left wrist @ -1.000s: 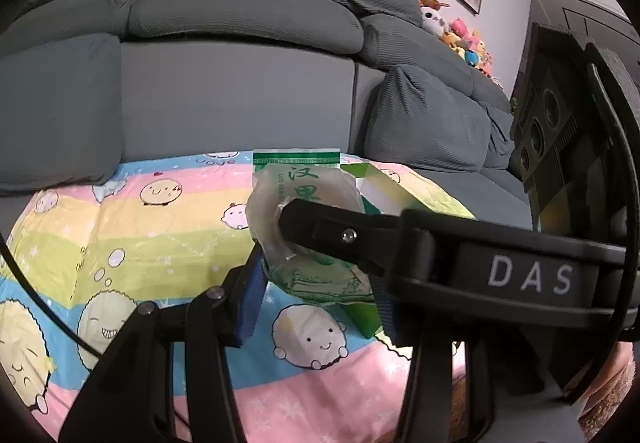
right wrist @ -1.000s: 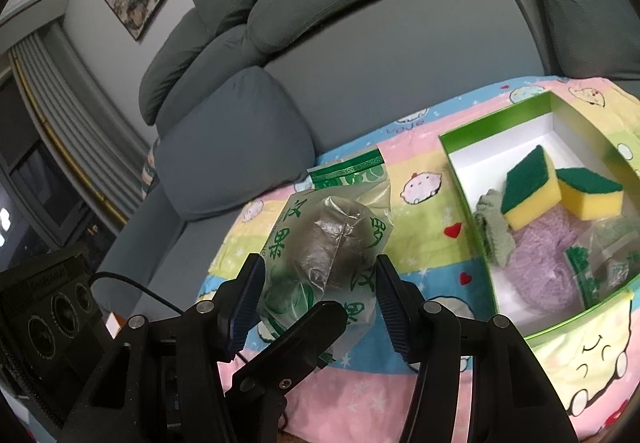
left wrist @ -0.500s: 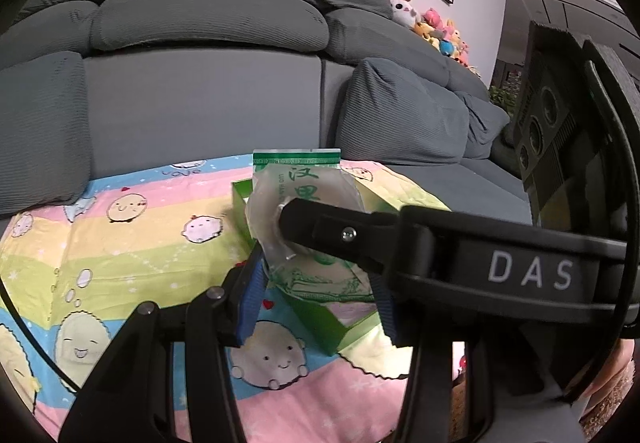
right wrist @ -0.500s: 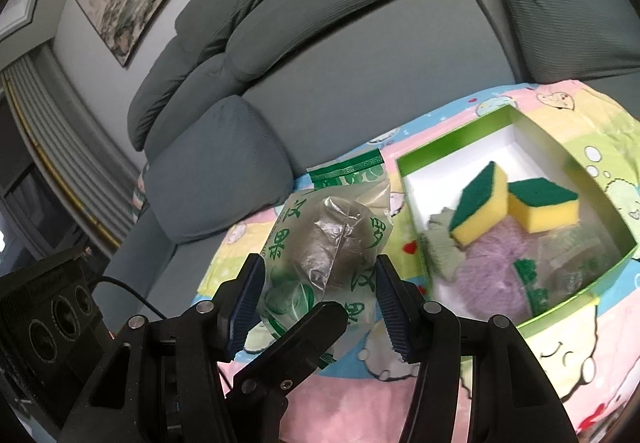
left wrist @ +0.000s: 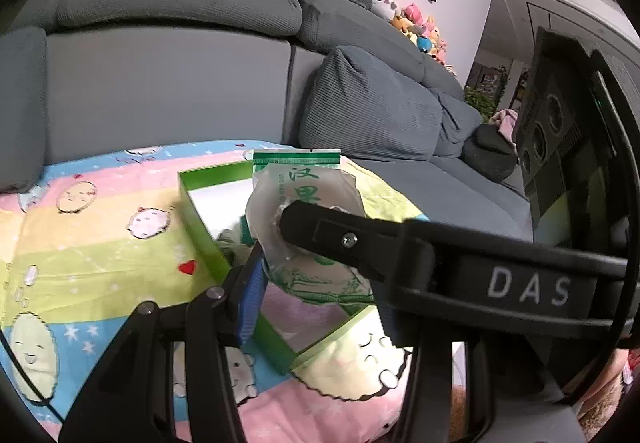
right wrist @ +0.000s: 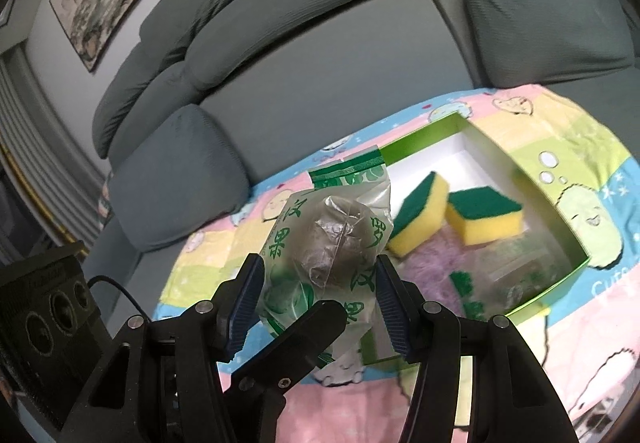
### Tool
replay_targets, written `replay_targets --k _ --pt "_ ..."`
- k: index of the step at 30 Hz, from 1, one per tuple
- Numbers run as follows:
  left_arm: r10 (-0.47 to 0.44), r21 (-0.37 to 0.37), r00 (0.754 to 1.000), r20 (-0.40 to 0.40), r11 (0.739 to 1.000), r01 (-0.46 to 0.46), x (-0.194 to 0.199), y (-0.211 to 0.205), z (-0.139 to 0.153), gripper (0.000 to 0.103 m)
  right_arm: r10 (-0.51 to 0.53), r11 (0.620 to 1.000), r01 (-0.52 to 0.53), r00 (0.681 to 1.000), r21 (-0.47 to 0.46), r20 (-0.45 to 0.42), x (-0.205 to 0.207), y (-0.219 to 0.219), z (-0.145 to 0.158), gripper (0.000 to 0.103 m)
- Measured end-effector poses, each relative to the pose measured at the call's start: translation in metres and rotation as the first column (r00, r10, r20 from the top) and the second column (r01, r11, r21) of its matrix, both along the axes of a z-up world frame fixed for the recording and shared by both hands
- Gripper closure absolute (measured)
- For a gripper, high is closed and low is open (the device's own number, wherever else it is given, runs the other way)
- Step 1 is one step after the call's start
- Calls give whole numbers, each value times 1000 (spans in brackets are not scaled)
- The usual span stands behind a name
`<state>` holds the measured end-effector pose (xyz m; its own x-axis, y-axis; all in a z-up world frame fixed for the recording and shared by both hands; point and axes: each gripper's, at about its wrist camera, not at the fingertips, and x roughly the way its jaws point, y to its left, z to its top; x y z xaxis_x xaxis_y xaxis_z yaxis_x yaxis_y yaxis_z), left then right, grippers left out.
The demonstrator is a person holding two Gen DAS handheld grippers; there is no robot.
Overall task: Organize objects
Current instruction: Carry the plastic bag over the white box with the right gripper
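A clear plastic bag with green print (right wrist: pixel 332 235) holds a dark round lump. My right gripper (right wrist: pixel 320 283) is shut on it, blue pads pressing both sides. In the left wrist view the same bag (left wrist: pixel 308 195) sits between my left gripper (left wrist: pixel 316 279) fingers, which are shut on it too. A finger (left wrist: pixel 360 239) of the right gripper crosses in front and hides the left gripper's right finger. The bag hangs over the near left corner of a green box (right wrist: pixel 532 179) with a white inside, also seen as the box (left wrist: pixel 200 215).
In the box lie two yellow-green sponges (right wrist: pixel 420 215) (right wrist: pixel 484 219), a purple cloth (right wrist: pixel 432 263) and another printed packet (right wrist: pixel 512 279). The box sits on a cartoon tablecloth (left wrist: pixel 100 243). A grey sofa (left wrist: pixel 160 83) stands behind, plush toys (left wrist: pixel 416 27) at its far end.
Both grippers have carried the bag sideways toward the green box. The box, off to the side before, now lies right under and behind the bag. The grip has not changed.
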<state>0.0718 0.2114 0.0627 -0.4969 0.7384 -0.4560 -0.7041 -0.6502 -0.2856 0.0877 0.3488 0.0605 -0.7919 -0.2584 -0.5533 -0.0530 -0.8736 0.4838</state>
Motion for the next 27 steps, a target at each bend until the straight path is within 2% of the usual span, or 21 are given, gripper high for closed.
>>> replay_targets --k 14,27 --pt "-68 4 995 78 998 68 -15 35 -15 56 -77 997 76 994 14 77 -13 34 -13 45" --pt "-107 17 979 172 994 105 -31 52 -35 56 -134 991 130 977 35 168 -26 52 -31 45"
